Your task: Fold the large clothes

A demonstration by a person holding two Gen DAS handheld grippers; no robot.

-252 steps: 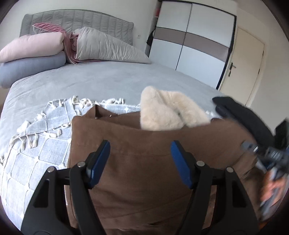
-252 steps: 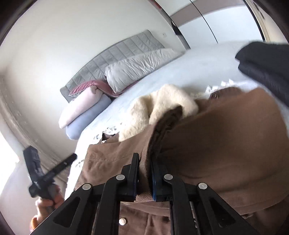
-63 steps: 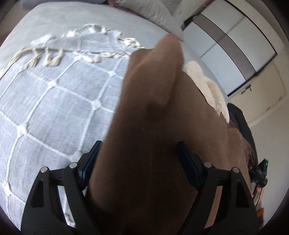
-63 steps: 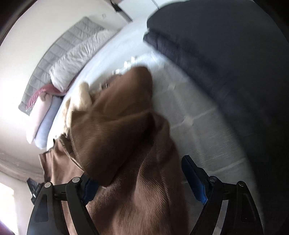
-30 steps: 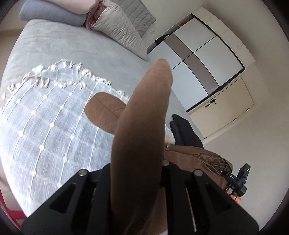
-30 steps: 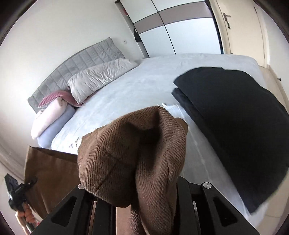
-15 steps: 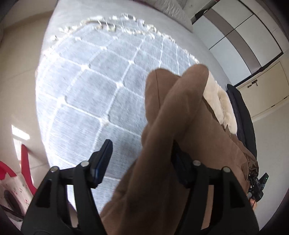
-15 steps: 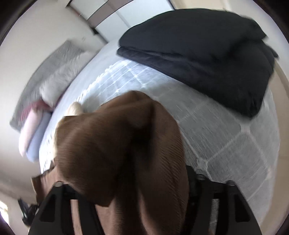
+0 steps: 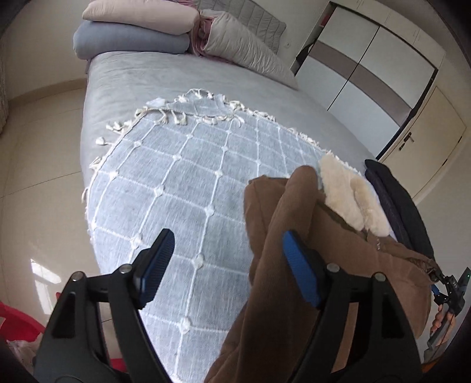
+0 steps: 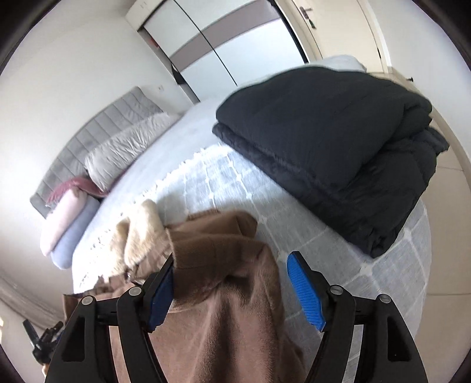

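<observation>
Coat: the brown coat (image 9: 297,265) with a cream fleece collar (image 9: 350,197) lies bunched near the foot edge of the bed (image 9: 141,70), on a grey checked throw (image 9: 182,182); in the left view it fills the 3 to 5 o'clock part

Left claw: the left claw (image 9: 226,268) is released, jaws spread wide; a brown sleeve or fold rests against the inner side of its right pad, while the other pad hangs over bare throw; nothing is pinched

Right claw: the right claw (image 10: 235,288) is likewise released; coat cloth lies loosely in the gap, touching the left pad, clear of the right pad

Already done: a black garment (image 10: 338,153) sits folded at 1 o'clock in the right view, well apart from the coat; it looks finished

Progress: judged early for the coat; it is rumpled, sleeves not laid in, no clean crease visible

Left to do: likely spreading it flat, folding sleeves inward, then doubling the body

Background: pillows (image 9: 138,26) stacked at the headboard, 11 o'clock in the left view
</observation>
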